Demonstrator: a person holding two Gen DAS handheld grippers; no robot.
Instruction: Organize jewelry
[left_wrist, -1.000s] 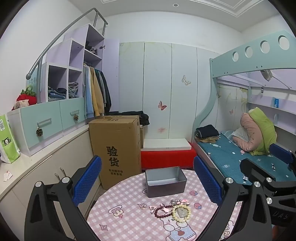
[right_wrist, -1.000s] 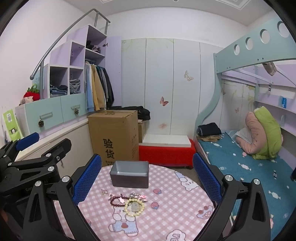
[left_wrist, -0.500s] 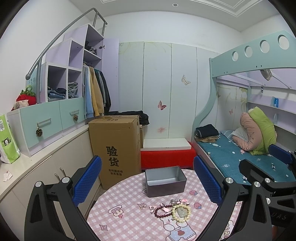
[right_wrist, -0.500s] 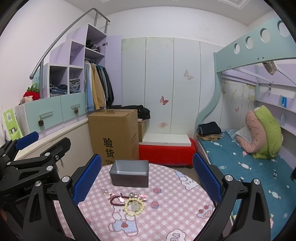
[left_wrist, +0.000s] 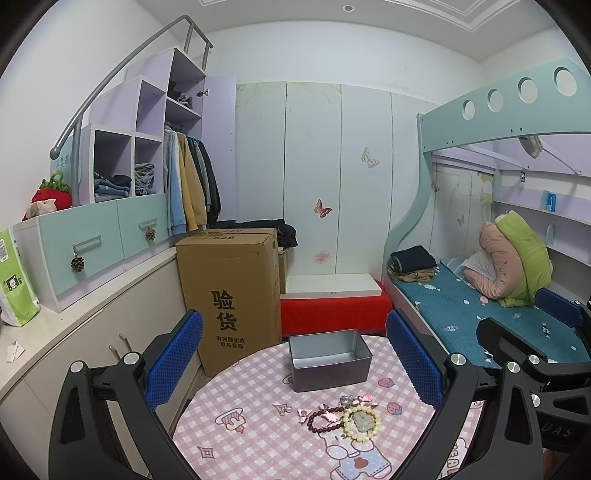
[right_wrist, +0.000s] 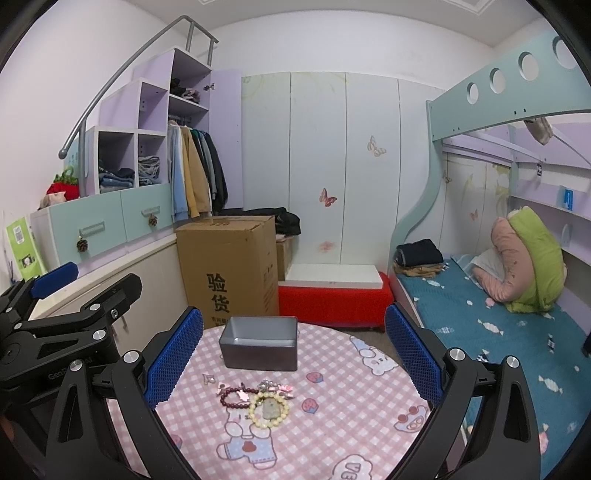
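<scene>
An open grey metal box stands on a round table with a pink checked cloth. In front of it lie a dark red bead bracelet, a pale yellow bead bracelet around a green pendant, and several small clips and charms. My left gripper and my right gripper are both open and empty, held above the table's near side. The right gripper also shows at the right of the left wrist view, the left gripper at the left of the right wrist view.
A tall cardboard box stands on the floor behind the table, left. A red bench with a white top is behind. A bunk bed is on the right, a low cabinet counter on the left.
Both views have shifted only slightly. The jewelry and the box have not moved. Both grippers stay open.
</scene>
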